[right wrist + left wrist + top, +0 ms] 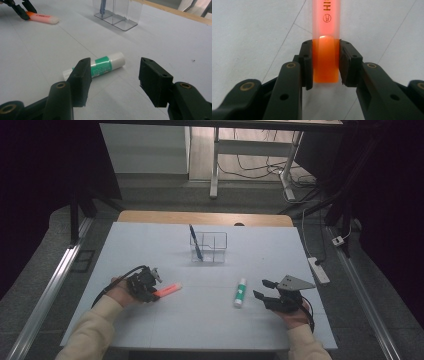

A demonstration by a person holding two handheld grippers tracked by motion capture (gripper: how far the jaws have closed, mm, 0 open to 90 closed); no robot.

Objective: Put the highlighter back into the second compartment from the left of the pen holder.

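The left hand-held gripper (325, 62) has its pads closed on the rear end of the one orange highlighter (326, 30) lying on the table (150, 245). The right hand-held gripper (113, 77) stands open, empty, beside one glue stick (100, 65); one blue pen (195, 241) stands in the clear holder (210, 247).

In the left gripper view the orange highlighter (325, 37) runs off the top edge, so its far end is cut away and its printed lettering breaks off after a few letters. In the right gripper view the near jaw covers part of the glue stick (105, 64), and the clear organizer (117, 12) loses its upper part at the frame's top. In the high view the pen (195, 241) is too small to read.
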